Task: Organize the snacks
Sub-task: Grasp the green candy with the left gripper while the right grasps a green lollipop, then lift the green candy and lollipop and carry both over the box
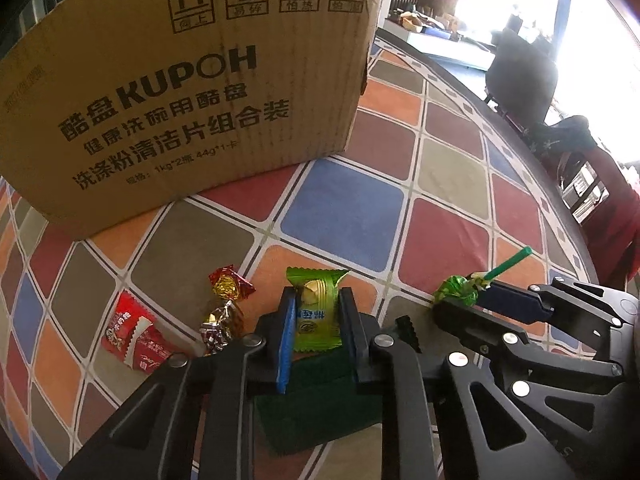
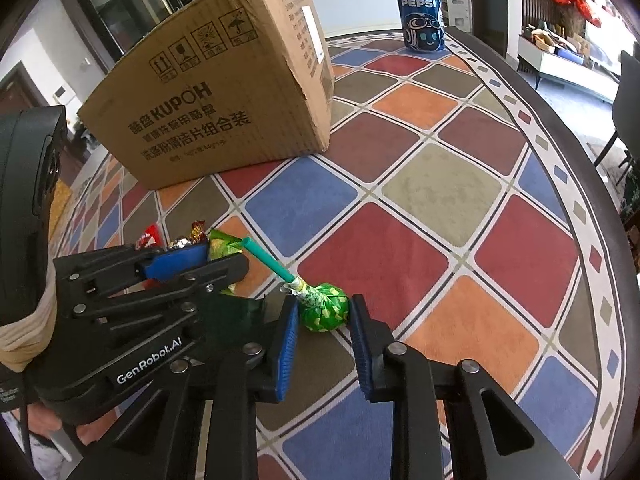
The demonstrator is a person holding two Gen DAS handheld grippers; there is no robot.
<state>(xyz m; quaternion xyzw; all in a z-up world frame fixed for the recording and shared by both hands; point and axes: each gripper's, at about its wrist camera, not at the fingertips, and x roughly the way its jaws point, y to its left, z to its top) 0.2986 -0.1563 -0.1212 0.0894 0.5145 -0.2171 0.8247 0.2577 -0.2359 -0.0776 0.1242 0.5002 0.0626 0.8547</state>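
My left gripper (image 1: 318,304) is open with its blue pads on either side of a green wrapped candy (image 1: 317,312) lying on the table. My right gripper (image 2: 324,314) is open around the head of a green lollipop (image 2: 324,307) with a green stick; it also shows in the left wrist view (image 1: 460,290). A red packet (image 1: 132,338) and two foil-wrapped candies (image 1: 230,286) (image 1: 220,326) lie left of the left gripper. A cardboard box (image 1: 180,92) stands behind them, also in the right wrist view (image 2: 216,92).
The table wears a checked cloth of coloured squares (image 2: 420,184). A Pepsi can (image 2: 422,18) stands at the far edge. The table's curved rim (image 2: 568,128) runs along the right. A dark chair (image 1: 520,68) stands beyond it.
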